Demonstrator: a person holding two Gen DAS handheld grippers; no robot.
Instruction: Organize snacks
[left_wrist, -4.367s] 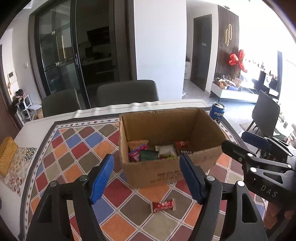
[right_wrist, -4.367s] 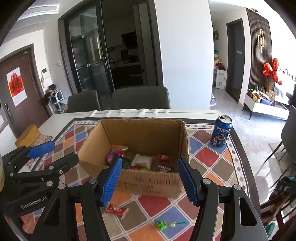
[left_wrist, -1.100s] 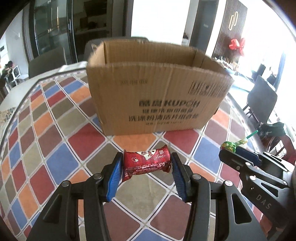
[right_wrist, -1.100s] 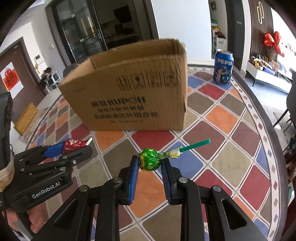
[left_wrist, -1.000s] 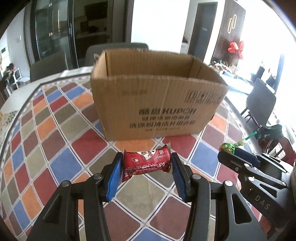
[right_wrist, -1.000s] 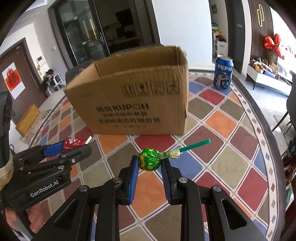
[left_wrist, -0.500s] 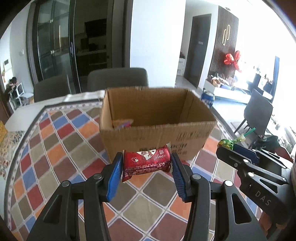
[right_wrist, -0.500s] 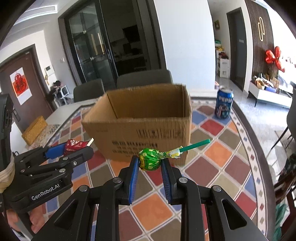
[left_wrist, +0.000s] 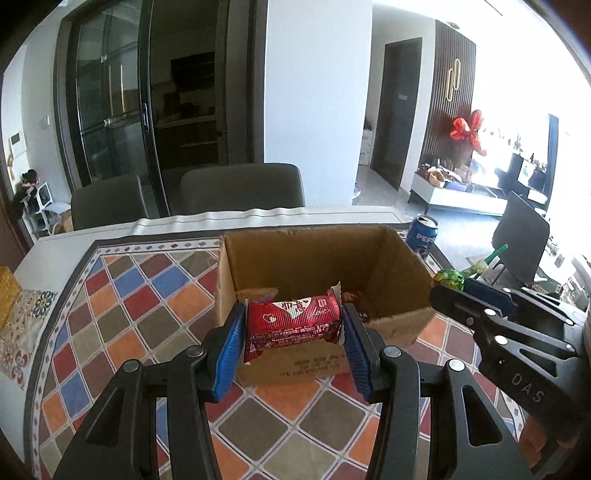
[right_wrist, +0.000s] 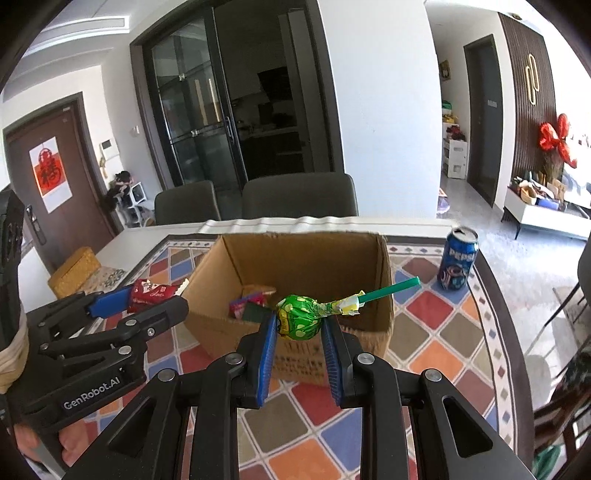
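My left gripper (left_wrist: 293, 323) is shut on a red wrapped snack bar (left_wrist: 291, 323) and holds it above the near wall of the open cardboard box (left_wrist: 402, 325). My right gripper (right_wrist: 298, 325) is shut on a green lollipop (right_wrist: 298, 320) with a green stick, held above the box's near wall (right_wrist: 354, 341). Several snack packets (right_wrist: 249, 306) lie inside the box. In the right wrist view the left gripper (right_wrist: 147, 295) with the red bar (right_wrist: 151, 291) is at the left. In the left wrist view the right gripper (left_wrist: 456, 286) with the lollipop (left_wrist: 448, 277) is at the right.
A blue Pepsi can (right_wrist: 457, 258) stands right of the box on the chequered tablecloth (right_wrist: 424, 306). A yellow box (right_wrist: 74, 271) lies at the table's left edge. Two grey chairs (right_wrist: 299, 199) stand behind the table.
Both grippers have risen with their snacks from table level to above the box's rim, so the box's inside now shows.
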